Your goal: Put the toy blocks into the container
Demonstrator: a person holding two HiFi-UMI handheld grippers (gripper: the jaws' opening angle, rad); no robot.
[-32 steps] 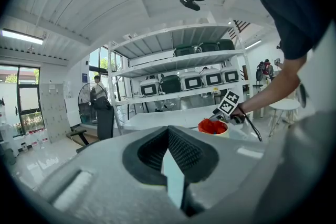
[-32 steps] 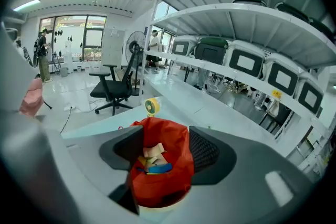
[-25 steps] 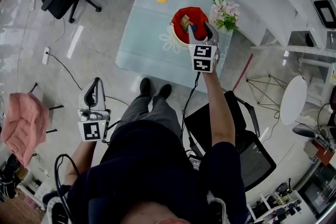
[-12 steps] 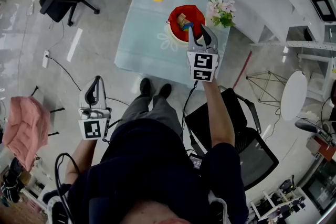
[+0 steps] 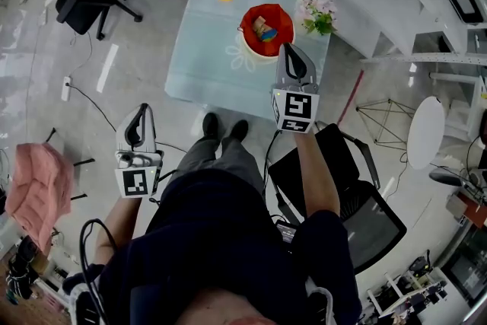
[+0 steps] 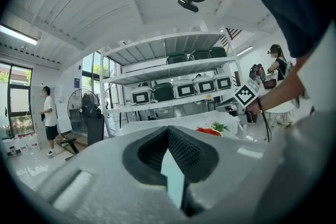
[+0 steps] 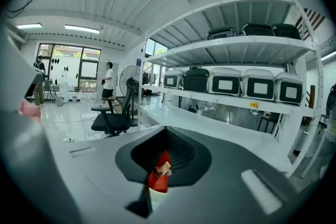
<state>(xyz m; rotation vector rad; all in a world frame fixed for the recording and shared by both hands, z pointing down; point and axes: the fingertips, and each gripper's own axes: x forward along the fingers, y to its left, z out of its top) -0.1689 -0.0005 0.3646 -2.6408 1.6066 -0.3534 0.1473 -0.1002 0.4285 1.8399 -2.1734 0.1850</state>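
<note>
The right gripper (image 5: 290,49) has just clenched shut, empty, near the container (image 5: 279,41) holding blocks (image 5: 264,28). The left gripper (image 5: 141,110) hangs clenched and empty.

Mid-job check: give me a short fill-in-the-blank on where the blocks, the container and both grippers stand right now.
1. The toy blocks lie inside the ___ container on the table.
2. The right gripper, close to the container, has its jaws ___, nothing between them.
3. In the head view the flowers stand to the container's ___.
4. The left gripper, off the table by the person's leg, holds ___.
Missing words: red; shut; right; nothing.
</note>
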